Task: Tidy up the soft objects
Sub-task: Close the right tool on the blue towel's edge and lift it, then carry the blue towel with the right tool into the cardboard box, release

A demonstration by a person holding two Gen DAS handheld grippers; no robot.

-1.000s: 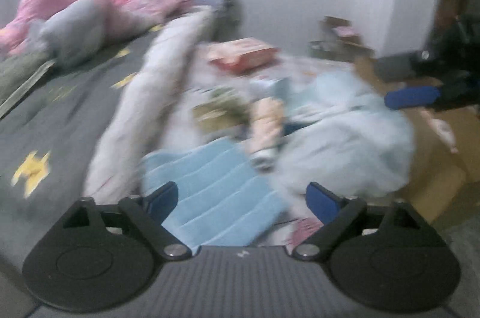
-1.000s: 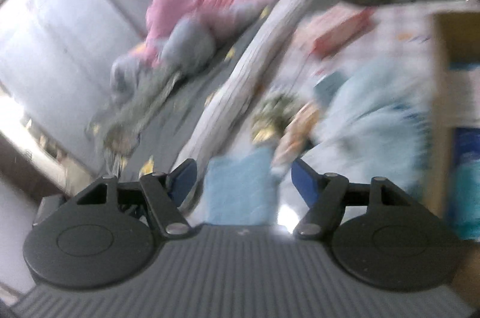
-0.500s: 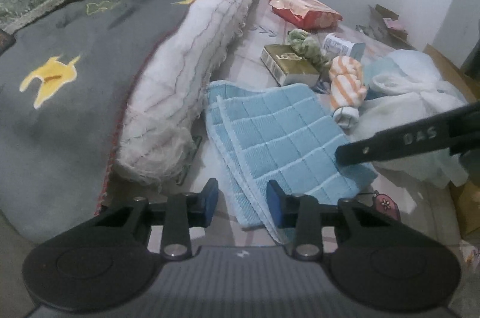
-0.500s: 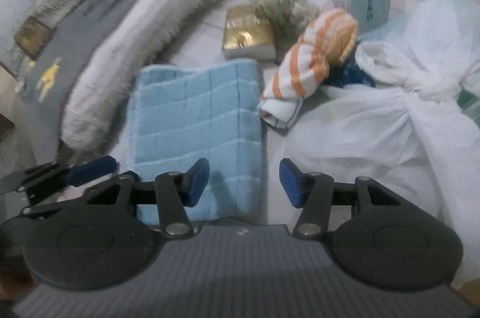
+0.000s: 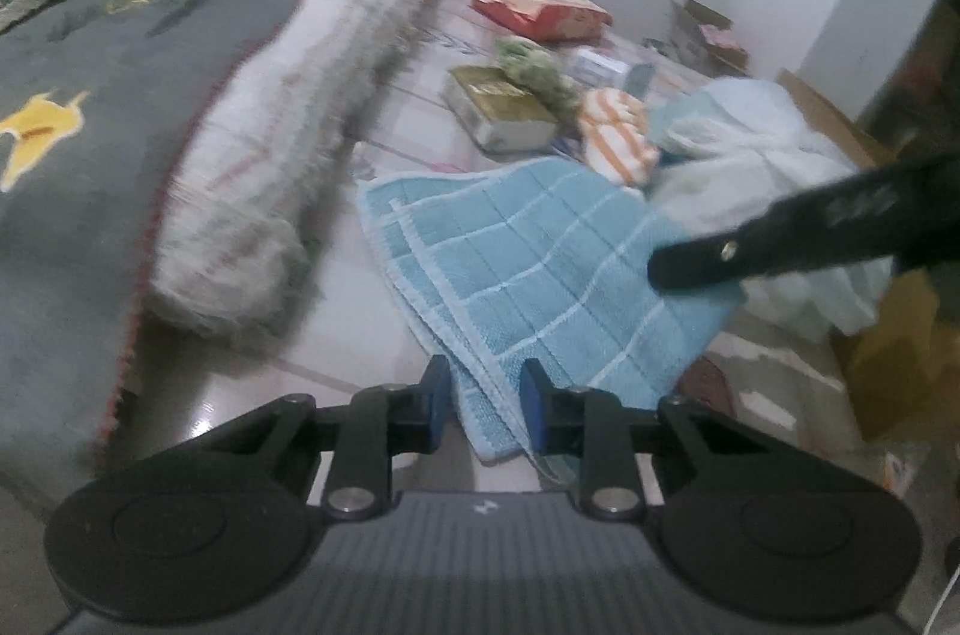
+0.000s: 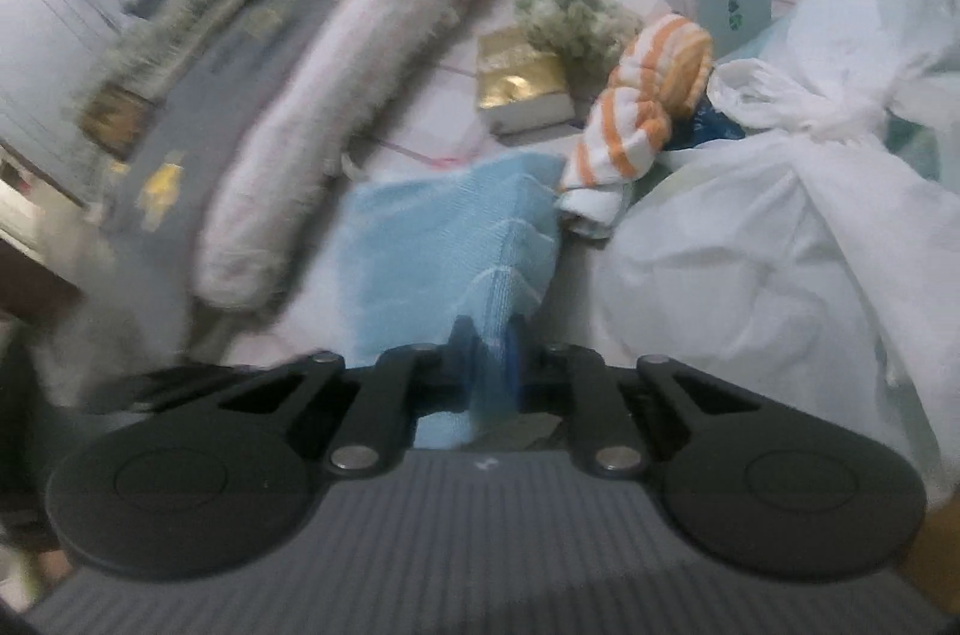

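Two pairs of tongs have just closed on one folded light-blue checked towel (image 5: 540,269), which lies on the pale checked sheet (image 5: 408,113) of a cluttered bed. Half a second earlier both sets stood apart over the cloth; now the left tongs (image 5: 483,410) are drawn narrow with the towel's near corner between their blue pads, and the right tongs (image 6: 487,356) are pinched tight on a raised ridge of its other near edge, the fabric bunching up between them. From the left view the right tool's black arm reaches in across the towel's far side. Where the towel lay flat a moment ago, its edges now lift and wrinkle. Around it sit an orange-and-white striped sock (image 6: 645,107), a crumpled white plastic bag (image 6: 780,245), a gold box (image 6: 519,83) and a rolled grey-white blanket (image 5: 300,137). With both corners seemingly secured, the towel looks ready to be lifted and shaken out or refolded; the tidying appears to be at an early stage.
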